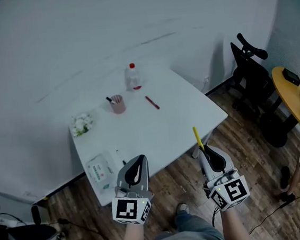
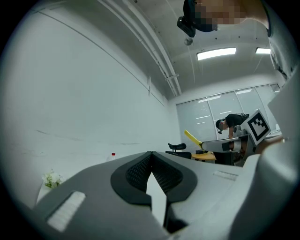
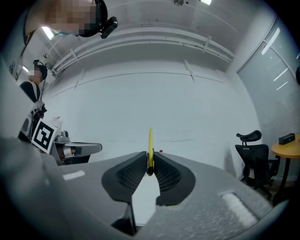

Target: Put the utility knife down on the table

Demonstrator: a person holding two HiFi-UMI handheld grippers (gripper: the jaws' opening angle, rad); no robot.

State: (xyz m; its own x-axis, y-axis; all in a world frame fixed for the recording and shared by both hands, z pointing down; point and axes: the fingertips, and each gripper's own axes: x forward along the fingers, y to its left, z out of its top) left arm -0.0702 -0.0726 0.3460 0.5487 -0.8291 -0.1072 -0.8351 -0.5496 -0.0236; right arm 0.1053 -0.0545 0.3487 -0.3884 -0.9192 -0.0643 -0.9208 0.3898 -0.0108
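Note:
My right gripper [image 1: 205, 149] is shut on a yellow utility knife [image 1: 197, 137], which sticks forward and up from the jaw tips [image 3: 150, 140]. It hangs over the floor just off the white table's [image 1: 162, 137] near right edge. My left gripper [image 1: 138, 163] is shut with nothing between its jaws [image 2: 151, 161], held over the table's near edge. From the left gripper view the yellow utility knife [image 2: 191, 137] and the right gripper show at the right.
On the table stand a clear bottle with a red cap [image 1: 132, 77], a pink cup [image 1: 117, 103], a red pen [image 1: 152, 102], a small white flower bunch [image 1: 81, 124] and a printed card [image 1: 98, 168]. A black office chair [image 1: 249, 72] and a yellow round table [image 1: 295, 96] stand at the right.

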